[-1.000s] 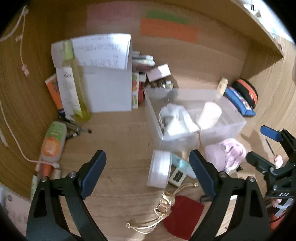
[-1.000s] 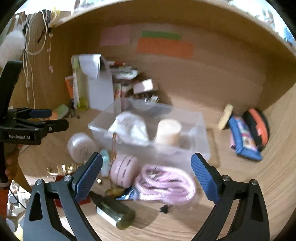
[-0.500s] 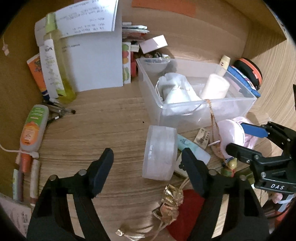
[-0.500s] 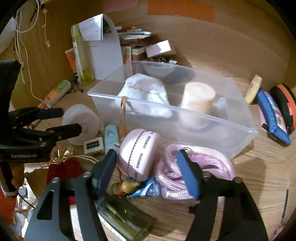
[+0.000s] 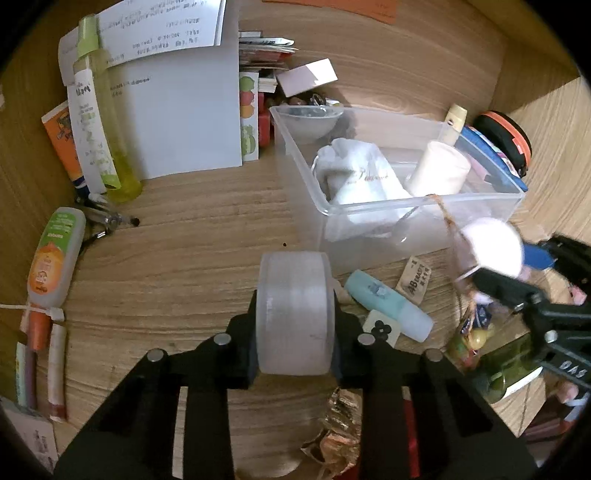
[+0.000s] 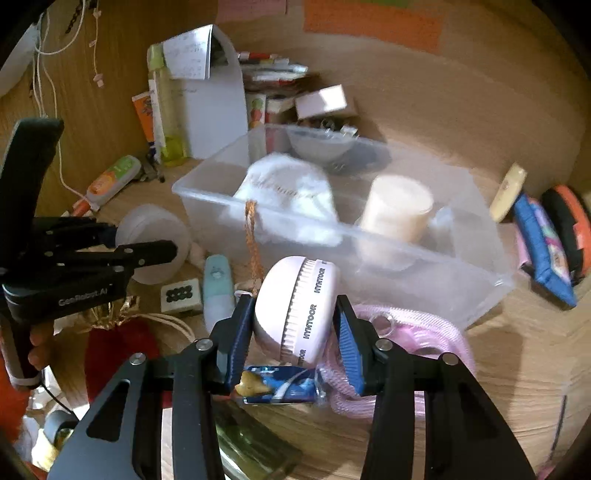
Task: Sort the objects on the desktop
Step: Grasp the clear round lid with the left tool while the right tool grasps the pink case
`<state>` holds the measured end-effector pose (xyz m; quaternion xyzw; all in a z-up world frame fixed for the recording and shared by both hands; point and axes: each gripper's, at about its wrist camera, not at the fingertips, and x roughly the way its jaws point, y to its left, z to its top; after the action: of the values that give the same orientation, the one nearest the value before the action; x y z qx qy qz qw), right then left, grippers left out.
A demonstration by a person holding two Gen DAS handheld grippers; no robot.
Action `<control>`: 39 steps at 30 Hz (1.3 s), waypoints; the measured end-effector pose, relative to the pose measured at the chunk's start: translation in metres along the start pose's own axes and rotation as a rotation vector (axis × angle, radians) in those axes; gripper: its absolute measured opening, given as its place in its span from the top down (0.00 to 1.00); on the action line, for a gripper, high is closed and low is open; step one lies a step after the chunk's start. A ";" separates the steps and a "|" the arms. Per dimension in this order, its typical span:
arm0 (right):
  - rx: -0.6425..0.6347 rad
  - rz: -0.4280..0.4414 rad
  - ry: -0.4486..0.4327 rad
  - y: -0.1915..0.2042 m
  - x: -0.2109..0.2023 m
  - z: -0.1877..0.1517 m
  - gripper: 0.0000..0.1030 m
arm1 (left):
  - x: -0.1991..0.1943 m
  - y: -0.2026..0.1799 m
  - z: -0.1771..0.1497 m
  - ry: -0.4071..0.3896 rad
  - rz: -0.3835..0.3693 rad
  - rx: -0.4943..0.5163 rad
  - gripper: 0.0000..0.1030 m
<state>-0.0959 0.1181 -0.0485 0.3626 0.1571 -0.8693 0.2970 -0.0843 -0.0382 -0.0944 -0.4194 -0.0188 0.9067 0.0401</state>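
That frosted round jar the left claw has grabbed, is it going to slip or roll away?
The frosted round jar looks smooth-sided, so it may slip between the left gripper fingers. It is held on edge by its flat faces; set down like that, it would likely roll. It looks like light plastic, though I can't be sure.

A wood-grain desktop (image 5: 192,251) meets a wooden back wall (image 6: 424,96) bearing orange and pink paper notes (image 6: 373,26).

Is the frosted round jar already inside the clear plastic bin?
No, the frosted jar sits clamped in the left gripper, outside the clear bin.
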 end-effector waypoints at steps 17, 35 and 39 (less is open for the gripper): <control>-0.019 -0.088 0.002 -0.013 -0.017 -0.006 0.62 | 0.001 0.001 0.001 0.002 0.007 0.008 0.72; 0.094 -0.041 -0.119 -0.041 -0.053 0.006 0.64 | -0.021 0.018 0.006 -0.078 0.045 -0.043 0.72; 0.115 -0.025 -0.139 -0.046 -0.059 0.010 0.64 | -0.032 0.019 0.011 -0.107 0.054 -0.054 0.72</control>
<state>-0.0973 0.1729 0.0037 0.3158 0.0906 -0.9036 0.2750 -0.0733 -0.0602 -0.0642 -0.3716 -0.0341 0.9278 0.0033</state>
